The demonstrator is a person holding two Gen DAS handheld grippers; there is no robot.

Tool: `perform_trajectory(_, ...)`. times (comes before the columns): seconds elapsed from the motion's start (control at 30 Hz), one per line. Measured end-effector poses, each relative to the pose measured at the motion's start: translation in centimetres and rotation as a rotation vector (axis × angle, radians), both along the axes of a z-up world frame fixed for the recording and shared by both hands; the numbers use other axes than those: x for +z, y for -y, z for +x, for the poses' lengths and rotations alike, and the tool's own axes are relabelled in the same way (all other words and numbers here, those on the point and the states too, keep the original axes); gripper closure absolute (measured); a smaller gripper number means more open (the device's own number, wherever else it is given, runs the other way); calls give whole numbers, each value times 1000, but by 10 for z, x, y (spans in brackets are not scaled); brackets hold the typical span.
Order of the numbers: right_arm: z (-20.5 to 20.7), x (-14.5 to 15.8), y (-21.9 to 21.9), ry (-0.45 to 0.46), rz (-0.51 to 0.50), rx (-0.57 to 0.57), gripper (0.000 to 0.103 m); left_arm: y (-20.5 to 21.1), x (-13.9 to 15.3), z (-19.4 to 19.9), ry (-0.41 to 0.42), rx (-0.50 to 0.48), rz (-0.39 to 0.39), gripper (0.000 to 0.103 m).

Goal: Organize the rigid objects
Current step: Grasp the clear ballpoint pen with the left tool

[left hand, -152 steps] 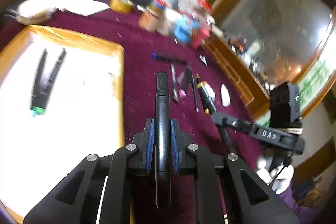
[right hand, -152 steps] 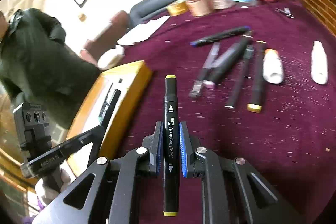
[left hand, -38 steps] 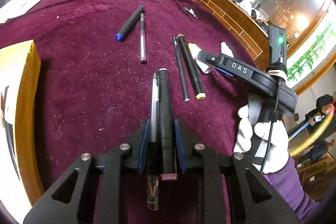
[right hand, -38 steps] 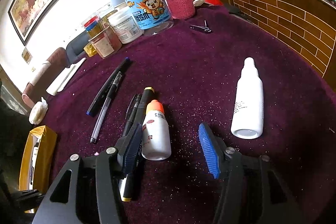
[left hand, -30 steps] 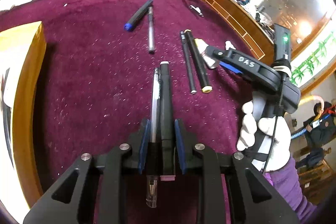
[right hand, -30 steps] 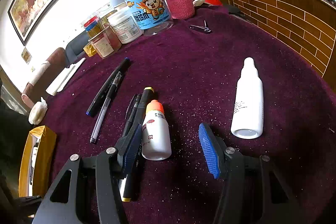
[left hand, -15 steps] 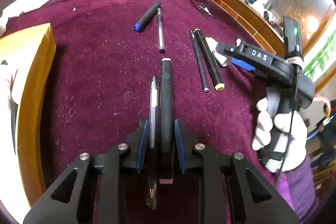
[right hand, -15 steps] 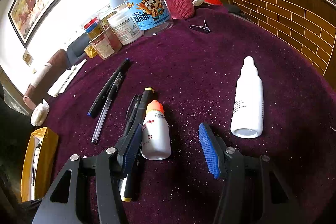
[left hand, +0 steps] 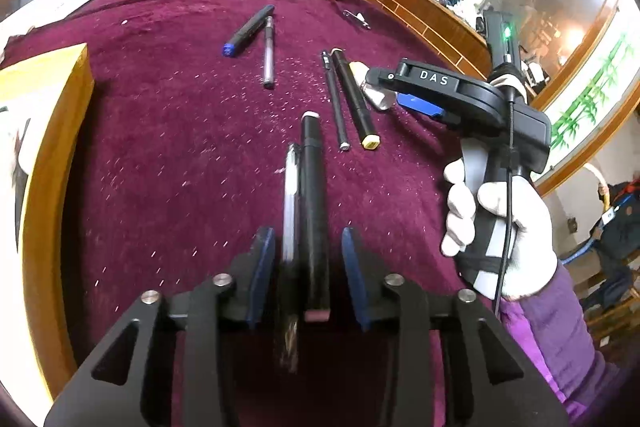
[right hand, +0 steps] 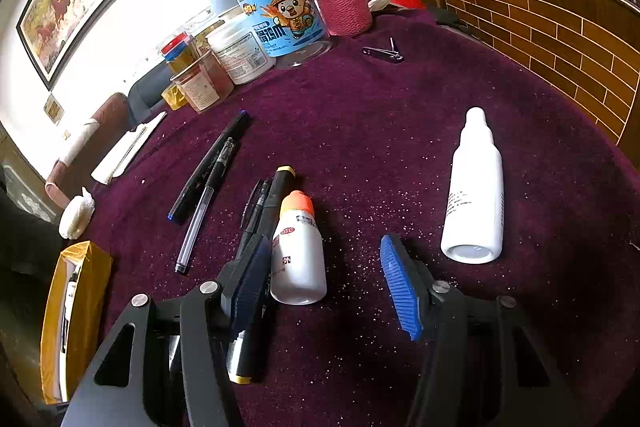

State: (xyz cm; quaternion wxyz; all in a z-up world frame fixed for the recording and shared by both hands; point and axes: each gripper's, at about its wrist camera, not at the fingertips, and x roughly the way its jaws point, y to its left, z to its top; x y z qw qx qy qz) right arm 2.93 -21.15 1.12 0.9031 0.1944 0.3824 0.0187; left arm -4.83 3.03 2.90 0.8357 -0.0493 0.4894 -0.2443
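Pens and bottles, scattered over deep maroon velvet cloth, napped and flecked with pale lint. Far left, a mustard-yellow rectangular box, glossy at the rim, white inside, holding dark slim items. Next, a matte black marker with a blue end beside a clear-barrelled pen. At centre, the left gripper, jaws opening, blue ribbed pads standing clear of two things lying between them: a clear plastic ballpoint, blurred, and a thick black cylindrical marker with a pink end cap. Further right, a thin black pen alongside a black marker with a yellow end. From the right wrist view, the right gripper, jaws spread wide, grasping nothing; a small white squat bottle with an orange cap lying on its side between them, close against the left pad. Rightmost, a taller smooth white dropper bottle, also on its side, outside the jaws. Along the far edge, round plastic jars and a pink knitted sleeve on a flask.
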Motion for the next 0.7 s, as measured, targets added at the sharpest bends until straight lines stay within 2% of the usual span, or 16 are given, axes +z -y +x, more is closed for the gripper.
perform_trajectory(0.2,1,0,-2,-1,-5,3,48,-17,-9,-5,-3,39,19,70)
perform_trajectory(0.23,1,0,-2,-1,-5,2,48,-17,-9,-5,-1,37,29,73)
perform_trajectory(0.43,1,0,-2,-1,-5,3,48,15,-9,-8,89,-10,199,73)
perform_trajectory(0.5,1,0,-2,-1,-5,4,48,23,-10,-6,106,-24,223,73)
perform_trajectory(0.6,1,0,-2,0,-3,4,48,27,-10,-5,104,-30,213,72)
perform_trajectory(0.7,1,0,-2,-1,-7,4,48,36,-12,-10,159,-70,305,72)
